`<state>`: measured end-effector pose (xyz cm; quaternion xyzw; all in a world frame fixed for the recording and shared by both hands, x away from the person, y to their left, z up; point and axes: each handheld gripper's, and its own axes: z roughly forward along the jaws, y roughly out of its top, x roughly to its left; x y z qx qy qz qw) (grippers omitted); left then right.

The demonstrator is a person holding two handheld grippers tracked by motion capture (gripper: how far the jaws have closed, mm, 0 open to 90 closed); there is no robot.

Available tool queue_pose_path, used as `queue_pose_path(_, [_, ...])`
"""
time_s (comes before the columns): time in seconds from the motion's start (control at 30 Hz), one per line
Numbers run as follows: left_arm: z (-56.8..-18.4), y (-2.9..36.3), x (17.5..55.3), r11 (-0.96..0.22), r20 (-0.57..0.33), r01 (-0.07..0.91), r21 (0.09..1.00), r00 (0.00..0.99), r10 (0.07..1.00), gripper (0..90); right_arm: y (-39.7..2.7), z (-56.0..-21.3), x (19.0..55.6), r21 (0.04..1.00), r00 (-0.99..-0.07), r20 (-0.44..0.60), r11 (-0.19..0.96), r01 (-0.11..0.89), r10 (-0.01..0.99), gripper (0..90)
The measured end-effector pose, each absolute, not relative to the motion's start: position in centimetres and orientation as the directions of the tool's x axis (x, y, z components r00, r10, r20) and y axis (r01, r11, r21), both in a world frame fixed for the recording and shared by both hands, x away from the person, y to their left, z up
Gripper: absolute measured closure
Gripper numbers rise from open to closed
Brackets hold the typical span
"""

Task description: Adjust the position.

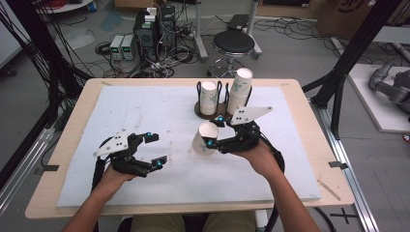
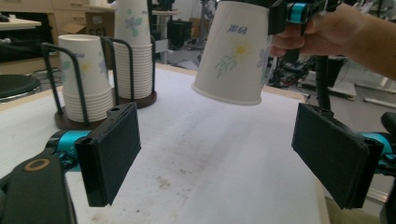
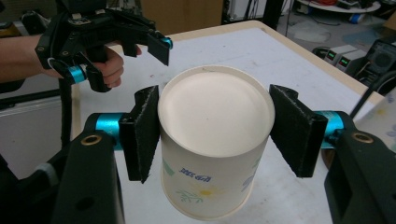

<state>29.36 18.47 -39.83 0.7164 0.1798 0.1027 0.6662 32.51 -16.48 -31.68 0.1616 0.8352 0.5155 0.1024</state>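
— Where's the paper cup (image 1: 204, 139) right now?

— Off the counter (image 1: 159, 121), in the air in front of the cup rack (image 1: 211, 110), tipped over with its open mouth facing down and to the left in the high view. The right tongs (image 1: 210, 131) are clamped on it; in the right gripper view both black pads press against its sides near the closed bottom end (image 3: 215, 111).

— And the rack itself?

— It stands at the far middle of the counter and holds two stacks of cups. The stack on the right (image 1: 239, 90) rises higher than the one on the left (image 1: 209, 97).

— What about the other hand?

— The left tongs (image 1: 155, 149) stand apart with nothing between them, well to the left of the rack and nearer the person. In the left gripper view the jaws gape wide over the bare white counter, with the held cup (image 2: 236, 53) hanging beyond them and the rack farther back on the left.

— Do the cup and the rack touch?

— No, the cup is just in front of the rack, clear of it.
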Motion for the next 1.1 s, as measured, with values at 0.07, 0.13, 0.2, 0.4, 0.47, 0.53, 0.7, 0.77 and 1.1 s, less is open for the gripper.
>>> queue_pose_path(0.07, [-39.6,18.1,29.4,-0.046,-0.09,0.116,0.992,0.92,0.381,15.4,-16.1,-31.8,32.5,0.892,-0.93,-0.002,0.422,0.165,0.368,38.0])
queue_pose_path(0.13, [-39.4,17.5,29.5,-0.05,-0.086,0.112,0.992,0.926,0.367,15.4,-15.8,-31.8,32.5,0.892,-0.933,0.003,0.421,0.165,0.359,38.0])
queue_pose_path(0.2, [-39.4,17.0,29.7,-0.054,-0.082,0.108,0.993,0.931,0.355,15.4,-15.5,-31.9,32.5,0.892,-0.936,0.009,0.419,0.167,0.352,38.0])
queue_pose_path(0.4, [-39.3,15.0,30.4,-0.09,-0.067,0.101,0.991,0.943,0.326,15.4,-14.9,-32.0,32.5,0.888,-0.942,0.014,0.428,0.166,0.334,38.0])
queue_pose_path(0.47, [-39.5,14.4,30.7,-0.103,-0.063,0.101,0.99,0.944,0.325,15.4,-14.6,-32.0,32.5,0.889,-0.944,0.019,0.427,0.166,0.328,38.0])
queue_pose_path(0.53, [-39.5,13.9,30.9,-0.119,-0.04,0.084,0.989,0.942,0.335,15.4,-14.6,-32.0,32.5,0.888,-0.944,0.019,0.429,0.167,0.328,38.0])
queue_pose_path(0.7, [-39.7,12.7,31.2,-0.14,-0.033,0.081,0.987,0.948,0.317,15.4,-14.4,-32.0,32.4,0.886,-0.947,0.018,0.433,0.164,0.321,38.0])
queue_pose_path(0.77, [-39.9,12.2,31.3,-0.146,-0.035,0.084,0.986,0.949,0.314,15.4,-14.3,-32.0,32.4,0.886,-0.948,0.019,0.434,0.163,0.319,38.0])
queue_pose_path(1.1, [-40.2,11.2,31.4,-0.143,-0.037,0.086,0.986,0.949,0.314,15.4,-14.0,-32.0,32.1,0.89,-0.954,0.028,0.427,0.16,0.299,38.0])
